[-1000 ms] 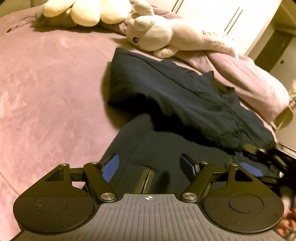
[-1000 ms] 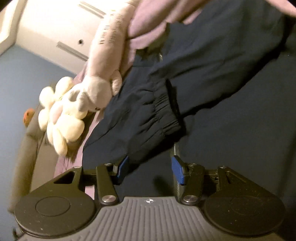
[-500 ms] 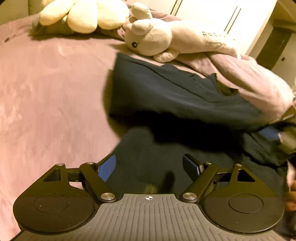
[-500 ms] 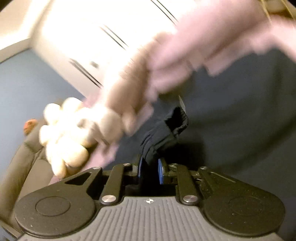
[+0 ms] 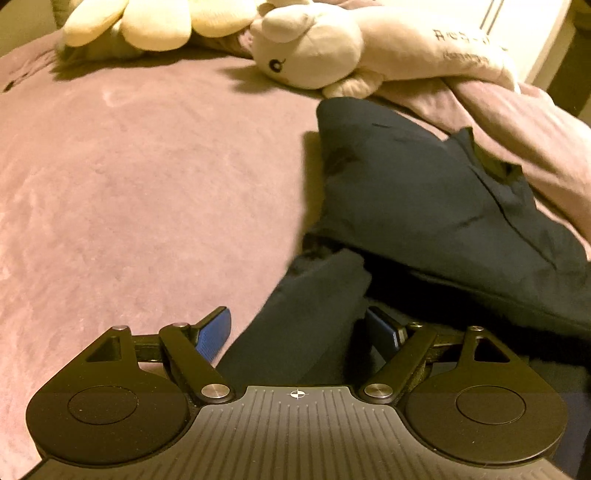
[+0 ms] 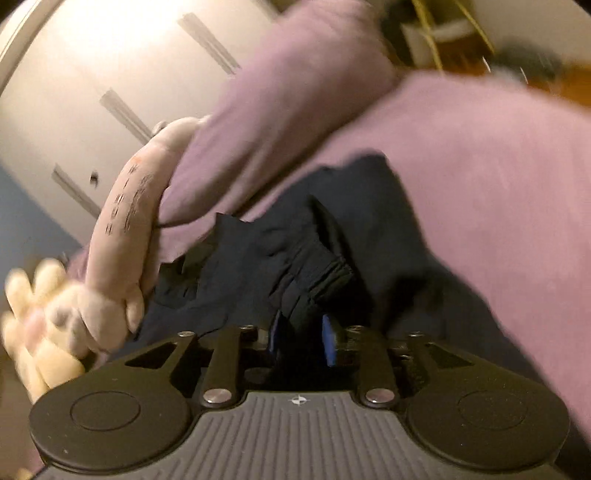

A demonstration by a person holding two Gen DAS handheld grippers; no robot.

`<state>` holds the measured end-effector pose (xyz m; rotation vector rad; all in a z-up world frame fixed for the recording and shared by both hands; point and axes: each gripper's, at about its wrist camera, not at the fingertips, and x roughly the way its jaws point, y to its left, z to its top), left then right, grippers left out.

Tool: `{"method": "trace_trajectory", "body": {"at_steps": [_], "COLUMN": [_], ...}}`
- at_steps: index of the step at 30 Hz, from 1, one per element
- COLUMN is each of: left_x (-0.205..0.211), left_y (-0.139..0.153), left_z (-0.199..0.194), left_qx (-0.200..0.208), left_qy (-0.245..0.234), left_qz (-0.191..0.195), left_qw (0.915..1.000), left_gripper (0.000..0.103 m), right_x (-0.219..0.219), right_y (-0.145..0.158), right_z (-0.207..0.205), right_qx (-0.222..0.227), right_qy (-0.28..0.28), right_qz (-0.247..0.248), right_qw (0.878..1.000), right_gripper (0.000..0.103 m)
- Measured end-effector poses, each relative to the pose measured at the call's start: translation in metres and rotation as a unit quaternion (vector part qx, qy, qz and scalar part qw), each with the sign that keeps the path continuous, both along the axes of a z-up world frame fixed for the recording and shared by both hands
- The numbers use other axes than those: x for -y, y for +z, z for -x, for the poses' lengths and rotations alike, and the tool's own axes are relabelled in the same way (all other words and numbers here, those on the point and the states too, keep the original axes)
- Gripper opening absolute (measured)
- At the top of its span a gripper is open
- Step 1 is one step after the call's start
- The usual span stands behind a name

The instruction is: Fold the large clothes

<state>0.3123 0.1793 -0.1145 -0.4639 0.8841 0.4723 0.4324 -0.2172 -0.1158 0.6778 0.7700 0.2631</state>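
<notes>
A dark navy garment (image 5: 424,199) lies crumpled on the pink bed cover (image 5: 129,184), right of centre in the left wrist view. My left gripper (image 5: 299,332) is open, its blue pads either side of a dark strip of the garment, not clamping it. My right gripper (image 6: 303,338) is shut on a gathered, elastic-looking edge of the navy garment (image 6: 306,266) and holds it lifted. The right wrist view is motion-blurred.
A white plush rabbit (image 5: 332,48) and a pale yellow plush (image 5: 147,18) lie at the head of the bed. A bunched pink blanket (image 5: 517,125) lies behind the garment; it also shows in the right wrist view (image 6: 461,155). White wardrobe doors (image 6: 92,74) stand behind.
My right gripper closed on the garment's gathered edge and has lifted and swung it. The garment has shifted right in the left wrist view. My left gripper stays open.
</notes>
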Motion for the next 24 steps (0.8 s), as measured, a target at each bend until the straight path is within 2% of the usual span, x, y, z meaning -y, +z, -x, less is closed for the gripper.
{"method": "trace_trajectory", "body": {"at_steps": [2, 5, 8, 11, 14, 16, 18, 20, 22, 24], "left_x": [0.001, 0.003, 0.003, 0.004, 0.01, 0.017, 0.029, 0.039, 0.048, 0.054], "left_y": [-0.002, 0.0, 0.008, 0.021, 0.035, 0.041, 0.041, 0.04, 0.038, 0.031], "left_z": [0.002, 0.007, 0.012, 0.018, 0.02, 0.012, -0.003, -0.02, -0.037, -0.055], "left_qx": [-0.007, -0.008, -0.003, 0.019, 0.056, 0.071, 0.07, 0.066, 0.072, 0.061], "left_qy": [-0.003, -0.001, 0.006, 0.019, 0.017, 0.005, -0.019, -0.038, -0.066, -0.095], "left_qz": [-0.006, -0.006, -0.012, -0.021, -0.029, -0.037, -0.043, -0.046, -0.052, -0.06], "left_qw": [1.0, 0.9999, 0.9999, 0.9994, 0.9978, 0.9968, 0.9964, 0.996, 0.9939, 0.9919], "left_gripper": [0.085, 0.085, 0.085, 0.084, 0.084, 0.085, 0.085, 0.084, 0.084, 0.083], "right_x": [-0.003, -0.013, -0.008, 0.006, 0.012, 0.004, -0.021, -0.048, -0.069, -0.079], "right_y": [-0.005, -0.001, 0.002, 0.015, 0.037, 0.047, 0.05, 0.044, 0.028, 0.009], "right_z": [0.0, -0.002, -0.014, -0.008, 0.014, 0.019, 0.016, 0.008, -0.005, -0.02], "right_qx": [0.004, 0.024, 0.022, 0.025, 0.062, 0.093, 0.111, 0.119, 0.097, 0.058], "right_qy": [0.0, 0.009, 0.016, -0.005, -0.034, -0.008, 0.052, 0.111, 0.138, 0.15], "right_qz": [0.009, 0.063, 0.066, 0.064, 0.11, 0.123, 0.159, 0.212, 0.262, 0.306], "right_qw": [1.0, 0.998, 0.997, 0.998, 0.991, 0.988, 0.98, 0.964, 0.95, 0.938], "right_gripper": [0.025, 0.023, 0.024, 0.036, 0.046, 0.046, 0.046, 0.044, 0.041, 0.029]}}
